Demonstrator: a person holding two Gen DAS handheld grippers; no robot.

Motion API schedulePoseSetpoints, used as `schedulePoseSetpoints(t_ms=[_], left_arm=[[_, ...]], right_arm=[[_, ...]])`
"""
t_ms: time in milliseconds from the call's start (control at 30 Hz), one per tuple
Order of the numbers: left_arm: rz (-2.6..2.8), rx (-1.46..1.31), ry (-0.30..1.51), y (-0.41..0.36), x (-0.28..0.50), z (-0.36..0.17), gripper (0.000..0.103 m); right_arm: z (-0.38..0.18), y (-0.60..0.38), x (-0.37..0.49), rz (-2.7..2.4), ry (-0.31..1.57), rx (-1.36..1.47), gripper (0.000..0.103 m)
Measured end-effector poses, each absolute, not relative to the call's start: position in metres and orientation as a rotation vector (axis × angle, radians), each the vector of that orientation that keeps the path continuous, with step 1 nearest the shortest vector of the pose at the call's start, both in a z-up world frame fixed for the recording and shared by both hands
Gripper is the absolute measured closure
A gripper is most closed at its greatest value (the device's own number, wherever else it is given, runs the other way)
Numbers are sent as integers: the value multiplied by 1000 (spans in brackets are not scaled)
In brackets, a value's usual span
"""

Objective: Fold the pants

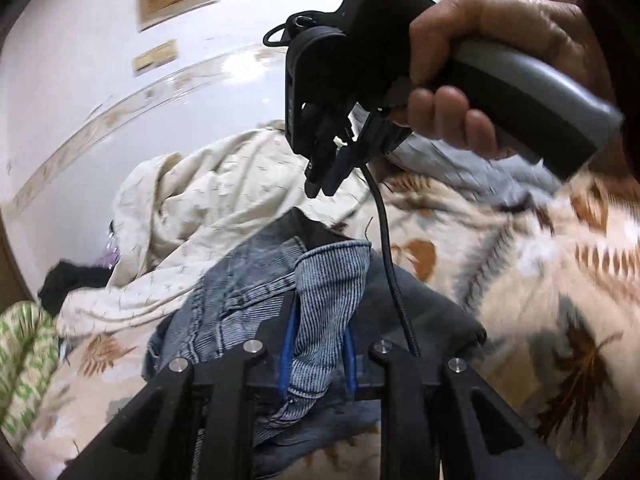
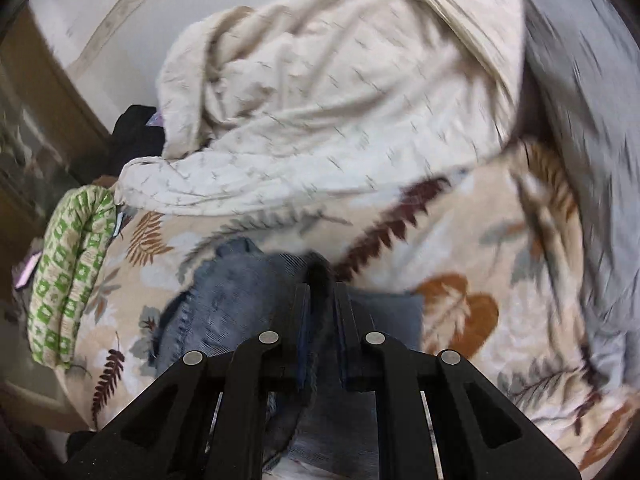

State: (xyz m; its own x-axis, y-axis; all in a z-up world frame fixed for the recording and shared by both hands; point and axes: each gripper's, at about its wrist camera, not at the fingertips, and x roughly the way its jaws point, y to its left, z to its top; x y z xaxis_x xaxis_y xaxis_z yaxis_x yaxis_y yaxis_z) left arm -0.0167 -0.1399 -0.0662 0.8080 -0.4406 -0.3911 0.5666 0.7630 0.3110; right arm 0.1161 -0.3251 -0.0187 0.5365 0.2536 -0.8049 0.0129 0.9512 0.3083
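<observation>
Blue jeans (image 1: pixel 248 280) lie bunched on a leaf-print bedspread (image 1: pixel 540 280). In the left wrist view my left gripper (image 1: pixel 319 344) is shut on a turned-out fold of them, the striped inner side of the denim pinched between its blue pads. A hand (image 1: pixel 460 40) holds my right gripper (image 1: pixel 320 184) in the air above and beyond the jeans; its jaws are together and nothing hangs from its tips. In the right wrist view that gripper (image 2: pixel 322 296) points down over the jeans (image 2: pixel 232 292), with dark denim showing past its tips.
A crumpled cream quilt (image 2: pixel 320 100) fills the far side of the bed against a white wall. A green-patterned cloth (image 2: pixel 72 272) and a black garment (image 2: pixel 136 132) lie at the left, grey fabric (image 2: pixel 580 120) at the right. A black cable (image 1: pixel 384 240) hangs from the right gripper.
</observation>
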Motion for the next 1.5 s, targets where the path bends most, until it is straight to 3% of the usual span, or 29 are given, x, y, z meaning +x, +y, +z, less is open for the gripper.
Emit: schedulePoseSetpoints(t_ms=[133, 200, 267, 333, 367, 400, 433, 633, 767, 967, 1033, 1100, 1133, 1500], left_arm=[[-588, 427, 299, -134, -25, -60, 81], [-621, 454, 336, -132, -28, -59, 80], [-673, 479, 381, -123, -37, -55, 78], [-754, 484, 386, -114, -54, -49, 77], [-776, 495, 373, -111, -63, -46, 74], [-788, 505, 353, -105, -71, -41, 65], [-790, 502, 333, -98, -77, -35, 58], [-650, 308, 386, -39, -25, -15, 50], [-578, 111, 664, -12, 46, -46, 50], [-590, 26, 800, -20, 74, -81, 52], [-610, 81, 780, -31, 66, -81, 52], [-627, 86, 774, -36, 61, -80, 52], [-636, 79, 778, -39, 61, -80, 52], [-738, 154, 743, -107, 52, -73, 52]], right_arm=[[-45, -361, 97, 263, 971, 569, 87], [-58, -376, 90, 300, 935, 734, 58], [-66, -382, 81, 287, 885, 829, 45], [-68, -380, 73, 315, 835, 883, 44], [-67, -374, 71, 329, 829, 884, 40], [-66, -366, 73, 321, 855, 852, 35], [-64, -359, 75, 308, 888, 814, 35], [-67, -335, 78, 249, 942, 723, 35], [-92, -345, 76, 258, 966, 821, 35], [-106, -325, 82, 398, 946, 969, 33], [-103, -311, 82, 374, 969, 887, 35], [-96, -294, 79, 359, 1003, 715, 75], [-92, -288, 76, 329, 1017, 635, 80], [-63, -324, 39, 134, 918, 564, 85]])
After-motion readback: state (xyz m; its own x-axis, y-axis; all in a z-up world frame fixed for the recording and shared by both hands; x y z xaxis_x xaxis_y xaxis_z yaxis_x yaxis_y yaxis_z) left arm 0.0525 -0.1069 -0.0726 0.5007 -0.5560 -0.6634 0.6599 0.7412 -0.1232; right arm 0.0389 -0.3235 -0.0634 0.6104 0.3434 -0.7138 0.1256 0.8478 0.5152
